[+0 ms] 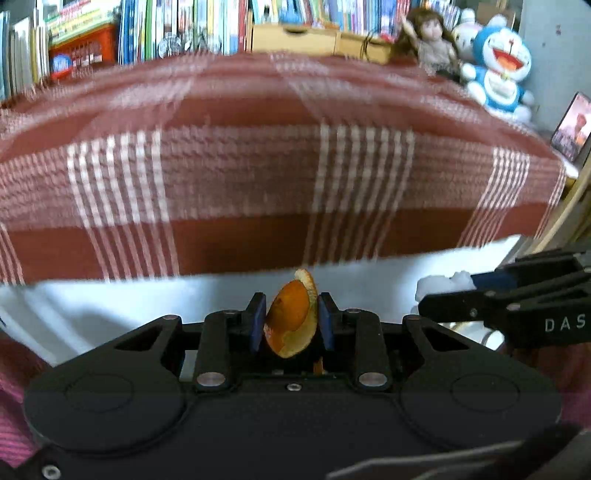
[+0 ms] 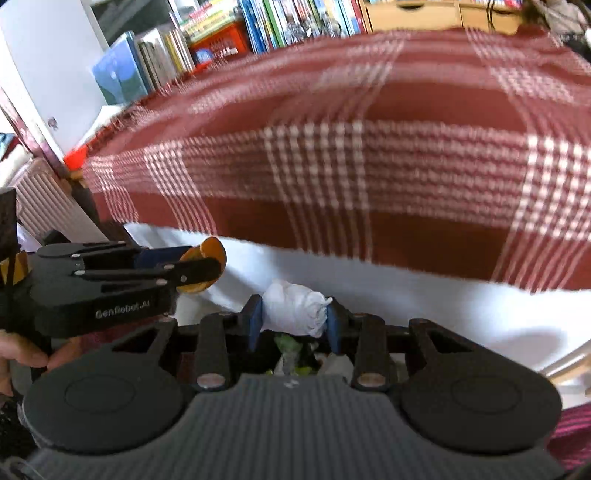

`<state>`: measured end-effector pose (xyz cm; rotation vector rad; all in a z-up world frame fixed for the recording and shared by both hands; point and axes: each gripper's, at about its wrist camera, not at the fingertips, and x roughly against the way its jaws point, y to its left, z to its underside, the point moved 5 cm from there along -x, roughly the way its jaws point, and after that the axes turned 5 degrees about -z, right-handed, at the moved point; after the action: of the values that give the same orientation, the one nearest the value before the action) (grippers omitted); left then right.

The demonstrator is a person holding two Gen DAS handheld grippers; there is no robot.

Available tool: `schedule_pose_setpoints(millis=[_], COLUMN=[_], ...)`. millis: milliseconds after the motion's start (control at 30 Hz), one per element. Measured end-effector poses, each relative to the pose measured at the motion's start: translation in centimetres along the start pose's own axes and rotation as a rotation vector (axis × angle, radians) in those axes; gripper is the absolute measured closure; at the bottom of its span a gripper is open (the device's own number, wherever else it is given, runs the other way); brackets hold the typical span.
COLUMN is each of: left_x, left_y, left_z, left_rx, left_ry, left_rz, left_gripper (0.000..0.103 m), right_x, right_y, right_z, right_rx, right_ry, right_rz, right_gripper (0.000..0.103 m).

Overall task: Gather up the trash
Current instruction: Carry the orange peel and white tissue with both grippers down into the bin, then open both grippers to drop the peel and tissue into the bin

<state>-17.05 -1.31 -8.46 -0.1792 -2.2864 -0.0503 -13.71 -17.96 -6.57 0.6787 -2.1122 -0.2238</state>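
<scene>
Right now my left gripper [image 1: 291, 321] is clamped on a piece of orange peel [image 1: 291, 325], the blue pads [image 1: 258, 321] pressing it from both sides so it stands up between them. From the right wrist view I see the same peel [image 2: 207, 258] sticking out past that gripper's [image 2: 201, 267] tips, off to my left and a little ahead.

My right gripper [image 2: 293, 319] is squeezed on a wad of white tissue [image 2: 295, 312], which fills the gap between its pads [image 2: 255, 321]. From the left wrist view that gripper [image 1: 448, 291] comes in from the right edge with the white wad [image 1: 439, 284] at its tips.

Both grippers hang side by side, near each other but apart, over a white surface [image 1: 110, 310] just in front of a red checked cloth [image 1: 240, 166]. Beyond the cloth stand rows of books [image 1: 177, 29], with a doll [image 1: 432, 40] and a blue and white plush toy [image 1: 498, 70] at the far right corner.

Below my right gripper's fingers something green and white [image 2: 295, 358] shows; it may be other rubbish, but it is too blurred to say. A hand [image 2: 22, 354] grips the left gripper's handle at the frame edge.
</scene>
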Motion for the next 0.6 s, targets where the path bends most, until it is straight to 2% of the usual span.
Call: schedule_pose_setpoints(millis=[133,600], left_x=[-1.9,-5.9], left_y=[0.4,0.7], left_z=[1.7,5.6], left_rx=[0.014,0.051], left_ry=[0.07,0.229], left_rz=[-0.006,-0.02], left_gripper=[0.075,0.074], right_x=[-1.8,-6.0], right_y=[-0.3,-0.5], right_z=[1.4,4.9], right_rx=[-0.018,-0.057], right_ry=[0.043,0.161], right_rz=[0.01,0.026], right_gripper=[0.06,0.059])
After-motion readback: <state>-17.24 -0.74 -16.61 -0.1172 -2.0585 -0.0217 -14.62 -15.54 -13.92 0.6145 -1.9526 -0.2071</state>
